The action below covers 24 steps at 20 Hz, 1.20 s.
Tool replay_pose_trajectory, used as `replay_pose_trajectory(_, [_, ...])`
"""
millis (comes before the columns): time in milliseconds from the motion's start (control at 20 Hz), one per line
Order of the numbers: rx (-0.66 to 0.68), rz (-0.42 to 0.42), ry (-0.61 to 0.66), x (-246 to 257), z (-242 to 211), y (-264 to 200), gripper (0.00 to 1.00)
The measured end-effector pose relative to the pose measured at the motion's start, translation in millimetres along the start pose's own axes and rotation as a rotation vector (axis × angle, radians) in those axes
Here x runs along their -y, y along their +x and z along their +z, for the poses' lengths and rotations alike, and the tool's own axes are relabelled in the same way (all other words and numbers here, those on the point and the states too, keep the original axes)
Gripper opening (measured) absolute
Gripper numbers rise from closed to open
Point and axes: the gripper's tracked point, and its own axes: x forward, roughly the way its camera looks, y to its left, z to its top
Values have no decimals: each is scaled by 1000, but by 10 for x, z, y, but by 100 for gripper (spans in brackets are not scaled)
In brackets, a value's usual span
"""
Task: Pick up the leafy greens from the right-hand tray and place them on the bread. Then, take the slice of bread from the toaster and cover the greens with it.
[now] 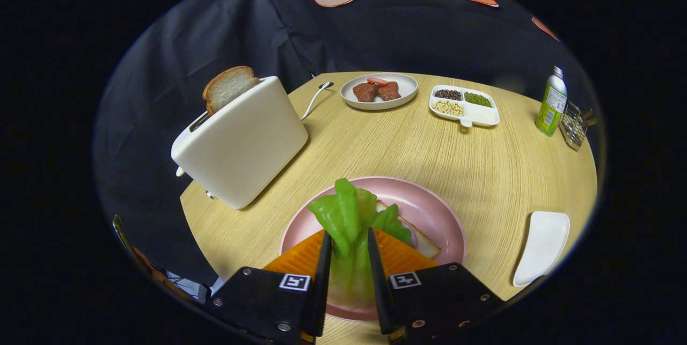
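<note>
My gripper (348,251) is shut on the leafy greens (349,216), both fingers pressing on the pale stalk while the green leaves stick out ahead. The greens hang over the pink plate (435,211), where a slice of bread (424,242) lies partly hidden under the leaves. To the left of the plate stands a white toaster (244,144) with another bread slice (228,87) standing up out of its slot.
Beyond the plate, a white dish with meat pieces (379,90) and a divided tray of beans (465,104) sit at the table's far side. A green bottle (552,101) and wire rack (574,125) stand far right. A white tray (542,246) lies right of the plate.
</note>
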Motion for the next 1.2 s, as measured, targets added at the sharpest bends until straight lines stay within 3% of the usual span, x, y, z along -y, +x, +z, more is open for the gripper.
replay_pose_trajectory(150, [27, -5, -12, -40, 140, -95, 59])
replay_pose_trajectory(350, [79, 7, 27, -107, 447, -244, 76])
replay_pose_trajectory(500, [126, 10, 46, -158, 759, -356, 81])
replay_pose_trajectory(800, [188, 92, 109, -582, 1525, -548, 92])
replay_pose_trajectory(1200, [84, 176, 122, -1282, 1988, -206, 94])
